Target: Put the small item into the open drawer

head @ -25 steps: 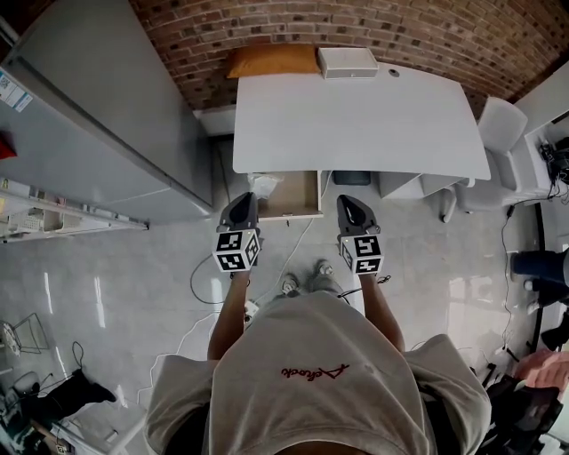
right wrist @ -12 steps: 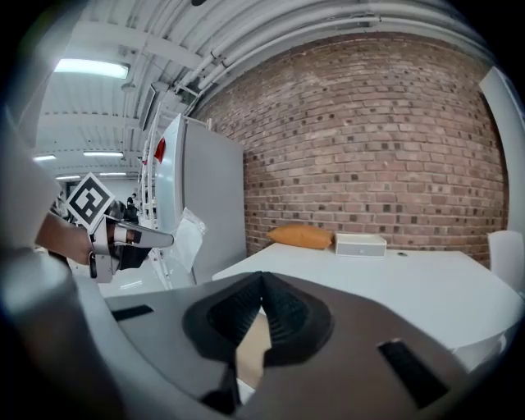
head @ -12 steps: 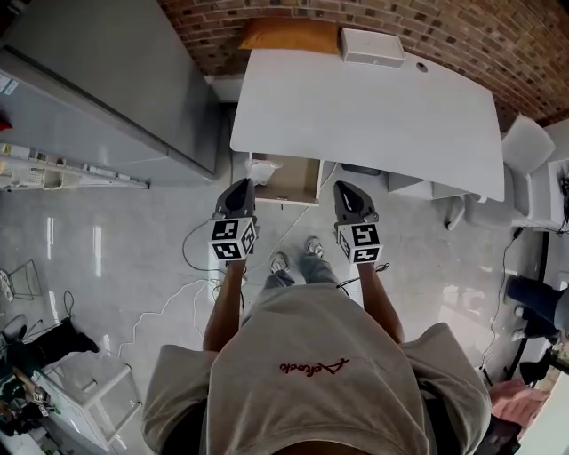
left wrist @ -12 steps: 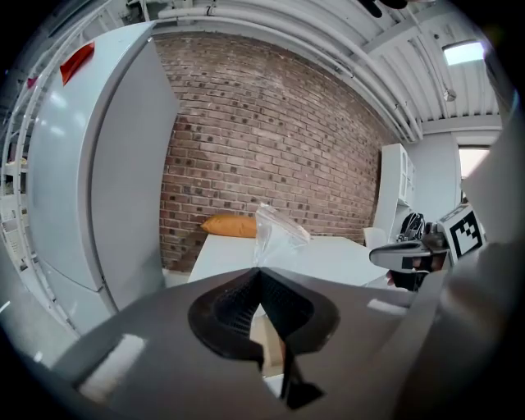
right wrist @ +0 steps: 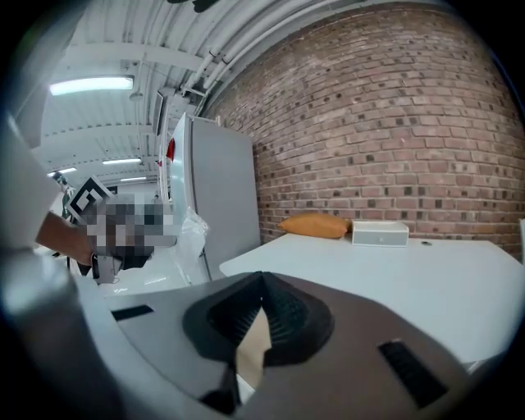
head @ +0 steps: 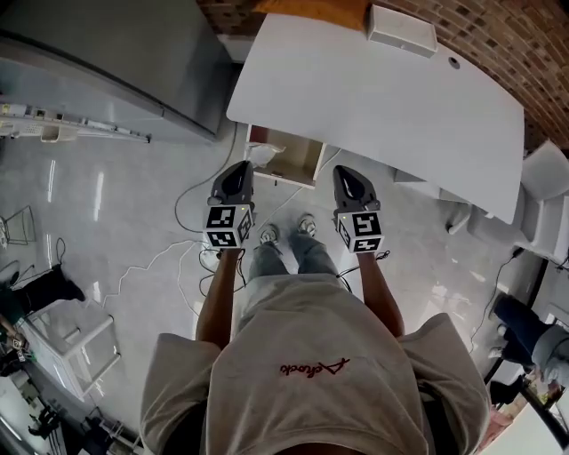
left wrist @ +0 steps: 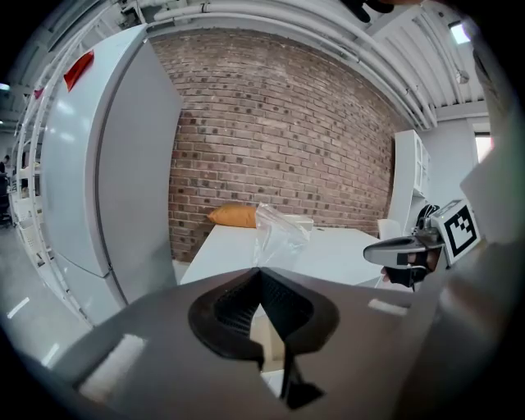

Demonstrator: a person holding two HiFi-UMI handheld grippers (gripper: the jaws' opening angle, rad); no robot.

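Since one second ago the head view has swung: the white worktop (head: 373,98) now runs slantwise across the top of the picture. The open drawer with a pale wooden inside (head: 298,158) now lies just ahead of both tool tips instead of between the tool bodies.

1. The left tool (head: 241,169) remains clenched on the small clear plastic bag (left wrist: 279,234). In the left gripper view its jaws meet at the tips, and the crumpled bag stands up from that point.
2. In the head view the bag shows over the left front corner of the drawer. It is carried by the tool and does not lie in the drawer.
3. The right tool (head: 346,173) is clenched on nothing. In the right gripper view its jaws meet at the tips and no thing stands between them.
4. Both tools point forward, side by side and well apart, on either side of the drawer front.
5. The drawer projects from under the near edge of the worktop.
6. An orange cushion (head: 313,9) and a white rectangular box (head: 402,31) rest at the far edge of the worktop, against the red brick wall (head: 498,40).
7. A tall grey cabinet (head: 116,44) stands to the left of the worktop.
8. A white cable (head: 160,258) trails over the glossy grey floor (head: 107,204).
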